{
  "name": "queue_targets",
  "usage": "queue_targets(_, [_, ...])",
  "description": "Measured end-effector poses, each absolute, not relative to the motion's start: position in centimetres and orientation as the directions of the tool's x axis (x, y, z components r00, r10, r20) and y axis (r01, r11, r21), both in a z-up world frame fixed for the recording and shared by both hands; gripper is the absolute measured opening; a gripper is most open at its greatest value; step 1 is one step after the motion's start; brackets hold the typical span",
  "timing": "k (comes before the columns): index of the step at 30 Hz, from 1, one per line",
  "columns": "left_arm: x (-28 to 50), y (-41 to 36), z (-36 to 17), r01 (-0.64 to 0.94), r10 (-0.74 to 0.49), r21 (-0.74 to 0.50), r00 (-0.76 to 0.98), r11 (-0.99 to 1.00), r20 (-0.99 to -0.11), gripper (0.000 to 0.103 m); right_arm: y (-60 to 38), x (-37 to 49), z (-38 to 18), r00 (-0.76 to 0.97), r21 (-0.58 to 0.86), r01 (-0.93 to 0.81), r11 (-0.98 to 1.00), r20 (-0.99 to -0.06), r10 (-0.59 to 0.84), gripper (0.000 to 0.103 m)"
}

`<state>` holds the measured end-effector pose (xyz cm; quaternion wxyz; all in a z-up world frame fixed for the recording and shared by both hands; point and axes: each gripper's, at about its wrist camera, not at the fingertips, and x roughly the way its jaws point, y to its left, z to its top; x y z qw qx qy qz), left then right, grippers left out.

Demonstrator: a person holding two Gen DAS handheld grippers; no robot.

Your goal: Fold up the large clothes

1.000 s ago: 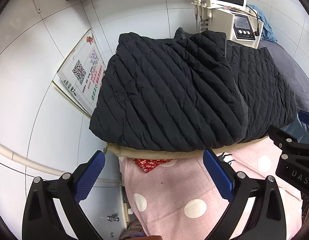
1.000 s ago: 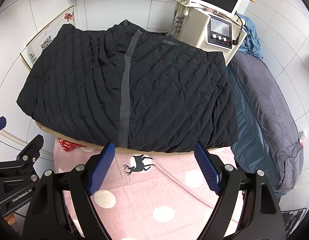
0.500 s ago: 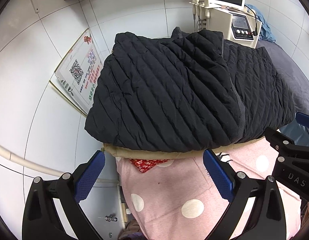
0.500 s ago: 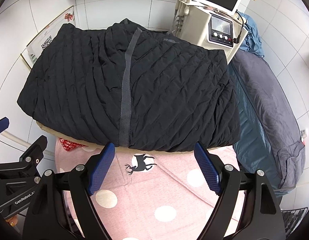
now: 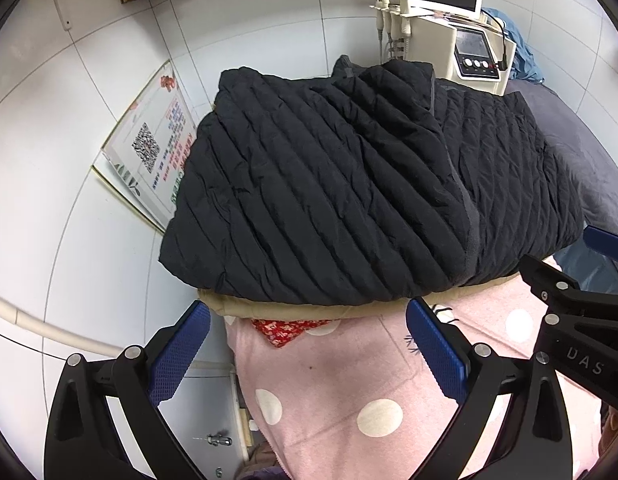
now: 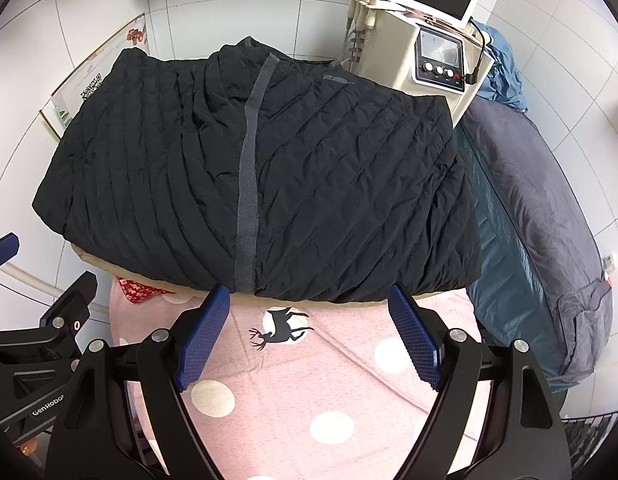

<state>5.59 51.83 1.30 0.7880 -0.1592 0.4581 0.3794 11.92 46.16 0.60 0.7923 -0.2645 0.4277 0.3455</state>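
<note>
A black quilted jacket (image 5: 349,184) lies folded on a tan pad over a pink polka-dot blanket (image 5: 349,392); it also shows in the right wrist view (image 6: 309,184), with a grey zipper strip (image 6: 247,184) down its middle. My left gripper (image 5: 309,344) is open and empty, hovering just short of the jacket's near edge. My right gripper (image 6: 309,332) is open and empty over the blanket (image 6: 329,400), its fingertips at the jacket's near hem. Each gripper shows at the edge of the other's view.
A white machine with a screen (image 6: 433,40) stands behind the jacket. A grey and teal bedding roll (image 6: 541,240) lies to the right. A framed poster (image 5: 153,148) leans on the tiled wall at left. A red patterned cloth (image 5: 285,328) pokes out under the pad.
Both grippers have eased slightly toward the jacket's near edge. Both stay open and the jacket has not moved.
</note>
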Motion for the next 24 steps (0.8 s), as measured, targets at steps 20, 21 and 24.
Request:
queue_targets(20, [5.8,51.35,1.23,-0.735,0.444,0.096,0.295,0.671,-0.846,0.096,45.27,11.68,0.65,0.396,-0.113,-0.765,0.635,-0.859,0.325,0.081])
queue_targets(21, [5.75,51.29,1.22,-0.735,0.444,0.096,0.295,0.671,-0.846,0.096,45.26,11.68,0.65,0.396,-0.113,-0.765,0.635,-0.859,0.325,0.081])
queue_targets(24, [5.74,51.25,1.21,-0.735,0.444,0.096,0.294,0.671,-0.846,0.096,45.26,11.67,0.66,0.396,-0.113,-0.765,0.634,-0.859,0.325,0.081])
